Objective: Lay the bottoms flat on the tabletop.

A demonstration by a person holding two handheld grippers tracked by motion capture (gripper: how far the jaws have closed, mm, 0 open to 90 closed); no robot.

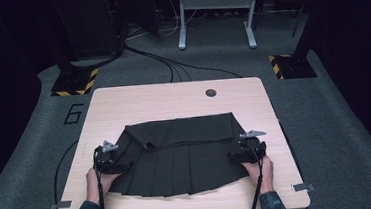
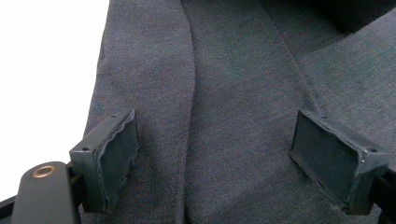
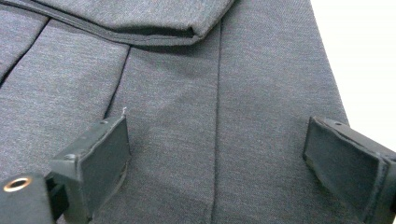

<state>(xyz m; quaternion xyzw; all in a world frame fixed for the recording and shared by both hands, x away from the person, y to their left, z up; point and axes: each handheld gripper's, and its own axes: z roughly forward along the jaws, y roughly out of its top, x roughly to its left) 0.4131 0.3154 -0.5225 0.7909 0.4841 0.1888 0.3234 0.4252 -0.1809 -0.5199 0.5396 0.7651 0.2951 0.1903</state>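
Observation:
A dark pleated skirt (image 1: 177, 158) lies flat on the light wooden table (image 1: 173, 98), its far part folded over toward me. My left gripper (image 1: 120, 166) rests at the skirt's left side and my right gripper (image 1: 238, 156) at its right side. In the left gripper view the jaws stand wide apart over the grey cloth (image 2: 224, 116), the left gripper (image 2: 215, 158) open with nothing pinched. The right gripper (image 3: 217, 163) is open the same way above the pleats (image 3: 187, 116), beside the folded edge (image 3: 140, 37).
A round cable hole (image 1: 210, 92) sits near the table's far edge. Cables trail off the table's front and left side. Beyond the table are a grey carpet, a metal stand (image 1: 215, 12) and yellow-black striped bases (image 1: 74, 83).

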